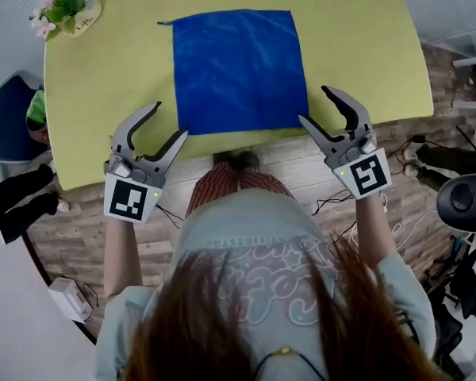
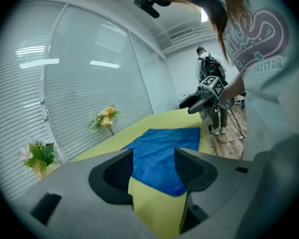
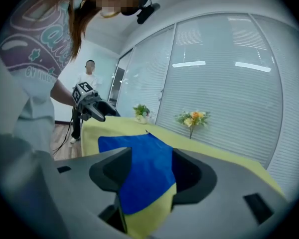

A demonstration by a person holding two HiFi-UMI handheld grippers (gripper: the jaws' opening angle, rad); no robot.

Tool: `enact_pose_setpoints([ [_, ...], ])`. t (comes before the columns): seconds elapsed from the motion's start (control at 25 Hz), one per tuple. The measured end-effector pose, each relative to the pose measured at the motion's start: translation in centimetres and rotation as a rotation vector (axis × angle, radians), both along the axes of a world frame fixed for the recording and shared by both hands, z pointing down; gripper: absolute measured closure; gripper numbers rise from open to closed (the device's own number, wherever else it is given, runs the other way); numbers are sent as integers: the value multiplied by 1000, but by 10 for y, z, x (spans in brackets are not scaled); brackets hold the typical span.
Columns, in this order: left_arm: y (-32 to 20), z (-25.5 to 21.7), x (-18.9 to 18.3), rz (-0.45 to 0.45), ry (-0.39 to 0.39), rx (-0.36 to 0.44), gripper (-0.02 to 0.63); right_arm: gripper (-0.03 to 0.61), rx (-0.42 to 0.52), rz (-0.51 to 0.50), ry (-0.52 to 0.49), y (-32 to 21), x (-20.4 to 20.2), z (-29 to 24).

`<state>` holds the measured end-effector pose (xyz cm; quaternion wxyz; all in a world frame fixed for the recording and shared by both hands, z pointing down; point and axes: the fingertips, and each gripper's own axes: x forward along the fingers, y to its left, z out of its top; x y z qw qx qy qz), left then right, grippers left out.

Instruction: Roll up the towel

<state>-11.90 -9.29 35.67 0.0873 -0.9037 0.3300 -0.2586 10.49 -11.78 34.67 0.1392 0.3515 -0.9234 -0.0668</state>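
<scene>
Head camera: I am looking steeply down from above the person's hair at the yellow table (image 1: 111, 78) and blue towel (image 1: 238, 70), close below. The camera on the left gripper (image 1: 170, 120) is sitting low at the near edge, facing across the towel toward the blinds (image 2: 65, 83). The camera on the right gripper (image 1: 313, 105) is angling inward likewise. All three views are sharing the towel, and each gripper view is catching the opposite gripper.

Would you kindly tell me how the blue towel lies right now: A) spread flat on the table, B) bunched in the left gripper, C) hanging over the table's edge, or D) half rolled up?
A: the blue towel lies spread flat on the table, unrolled, while the left gripper and right gripper stand open by its near corners.
</scene>
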Motion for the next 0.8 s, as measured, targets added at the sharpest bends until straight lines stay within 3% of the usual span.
enact_pose_setpoints([
  [0.2, 10, 31, -8, 39, -104, -44, 368, 353, -60, 38, 7, 3, 15, 28],
  [0.4, 22, 64, -8, 134, -253, -69, 373, 353, -72, -100, 150, 22, 13, 58],
  [0.56, 24, 82, -2, 212, -382, -56, 417, 353, -128, -157, 251, 30, 13, 79],
  [0.68, 27, 90, 4, 264, -434, -75, 422, 353, -159, -213, 297, 37, 11, 88],
  [0.8, 28, 94, 5, 294, -434, -109, 439, 353, -183, -264, 338, 42, 10, 97],
])
